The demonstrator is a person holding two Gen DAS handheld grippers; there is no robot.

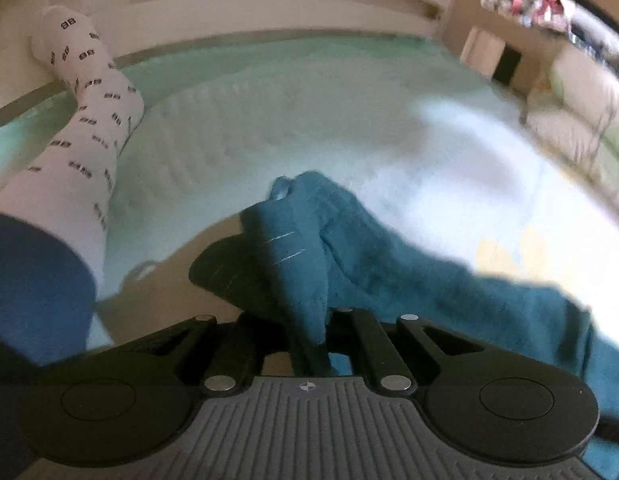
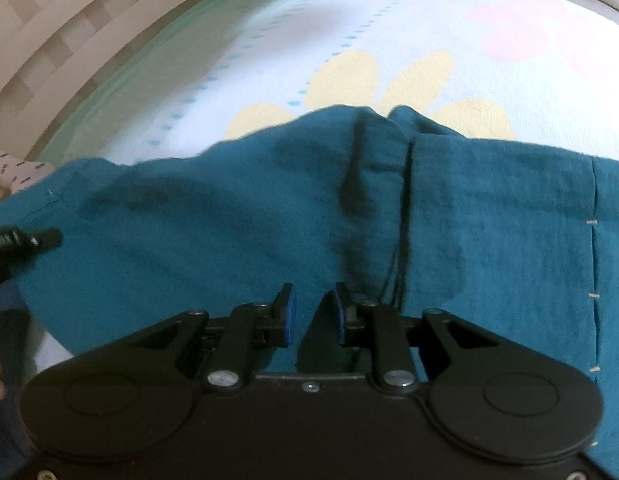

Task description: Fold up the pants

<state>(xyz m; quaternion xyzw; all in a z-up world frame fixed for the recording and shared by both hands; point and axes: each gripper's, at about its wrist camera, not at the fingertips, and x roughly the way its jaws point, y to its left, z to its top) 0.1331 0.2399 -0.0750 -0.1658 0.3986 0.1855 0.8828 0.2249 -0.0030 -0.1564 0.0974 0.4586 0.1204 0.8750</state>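
Pants (image 2: pixel 237 216) teal, spread across bed (image 2: pixel 409 20), near its front edge

Left gripper (image 1: pixel 309 328) clamps bunched pants edge, cloth lifted and draped between fingers

Right gripper (image 2: pixel 312 312): blue pads part-closed, fabric fold sits in gap; real grip or not, cannot tell

Step, likely: fold under way, left side carried over

Next: keep cloth taut, lay edge on matching edge, release

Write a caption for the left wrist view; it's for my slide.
Left tool shut on bunched teal cloth pants, lifting them above a pale green bedsheet.
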